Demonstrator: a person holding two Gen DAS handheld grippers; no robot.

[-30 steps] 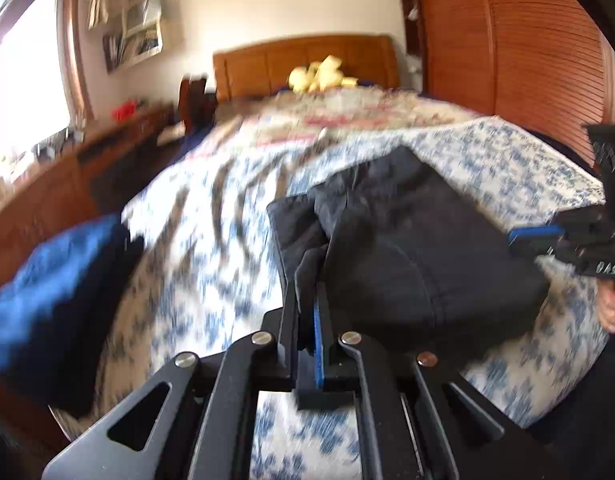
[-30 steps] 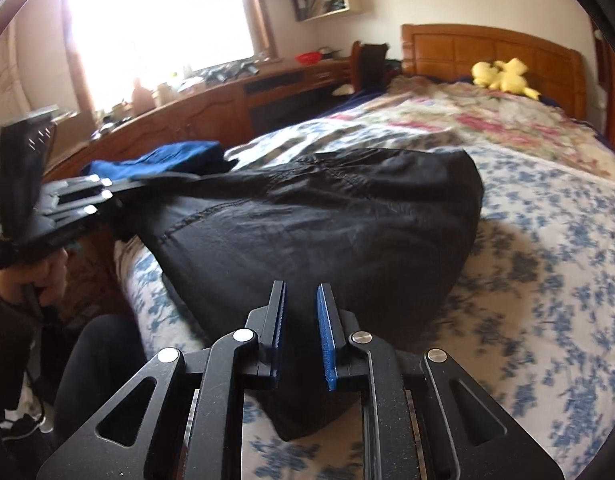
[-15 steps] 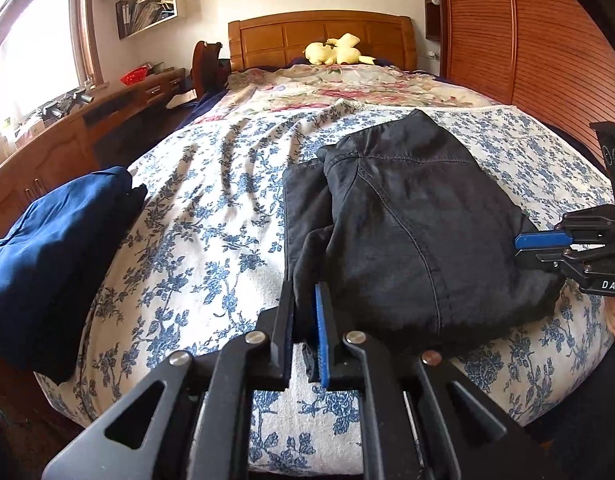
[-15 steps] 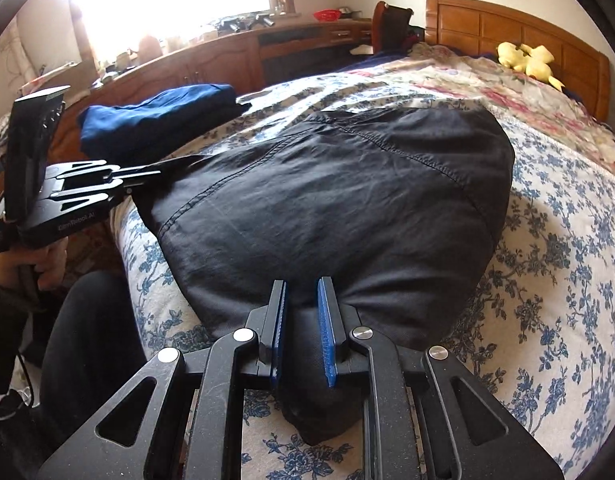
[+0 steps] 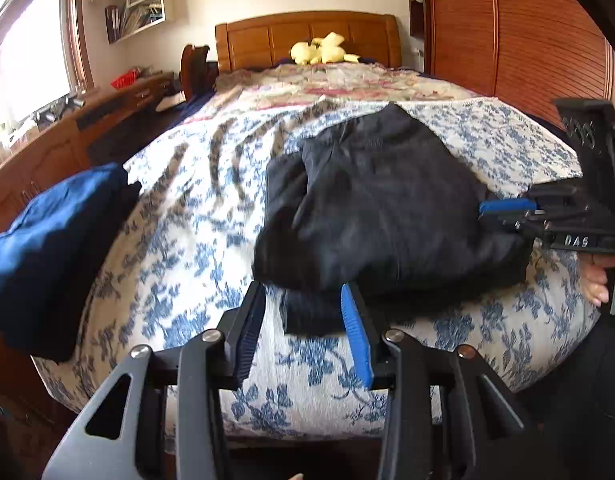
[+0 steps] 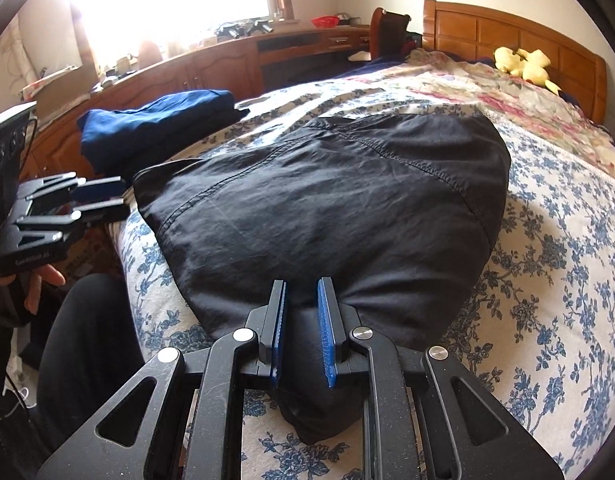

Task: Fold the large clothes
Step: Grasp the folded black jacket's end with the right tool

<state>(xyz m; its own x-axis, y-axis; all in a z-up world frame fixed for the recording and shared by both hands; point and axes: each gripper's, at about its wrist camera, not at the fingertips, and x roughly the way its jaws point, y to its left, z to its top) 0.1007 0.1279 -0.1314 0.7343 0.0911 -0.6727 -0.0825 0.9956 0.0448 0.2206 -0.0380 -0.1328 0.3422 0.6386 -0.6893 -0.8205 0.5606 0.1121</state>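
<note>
A folded black garment lies on the blue-flowered bedspread near the foot of the bed; it also fills the middle of the right wrist view. My left gripper is open, its jaws wide apart at the garment's near left corner, holding nothing. My right gripper has its jaws partly apart over the garment's near edge, with cloth lying between and under them. The right gripper also shows in the left wrist view at the garment's right edge. The left gripper shows in the right wrist view beside the garment's left corner.
A folded blue garment lies at the bed's left edge, also seen in the right wrist view. A yellow plush toy sits by the wooden headboard. A wooden desk runs along the window side. A wooden wardrobe stands right.
My left gripper has opened wide and let go of the black garment's corner, drawing back a little. My right gripper has opened slightly; the garment now rests flat on the bed.
</note>
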